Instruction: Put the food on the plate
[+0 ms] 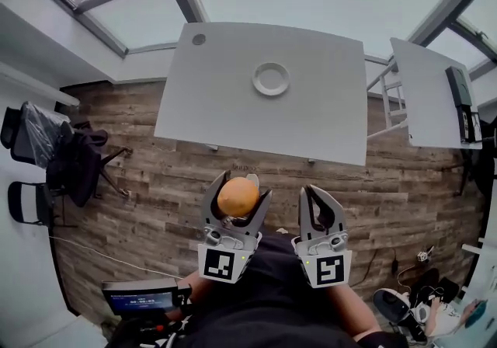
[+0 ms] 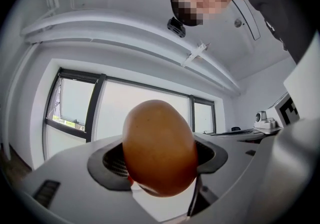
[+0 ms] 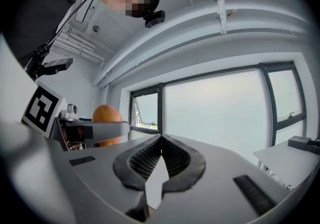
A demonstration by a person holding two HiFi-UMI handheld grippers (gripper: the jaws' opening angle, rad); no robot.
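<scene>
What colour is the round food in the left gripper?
Orange. The smooth round fruit shows best in the left gripper view.

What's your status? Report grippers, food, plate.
Left gripper shut on fruit, short of the table. Right gripper shut, empty. Plate bare, path clear.

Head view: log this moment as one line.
left tongs: shut on round orange fruit | right tongs: shut, empty | round white plate: bare, on grey rectangular table ahead | fruit: not yet on plate
</scene>
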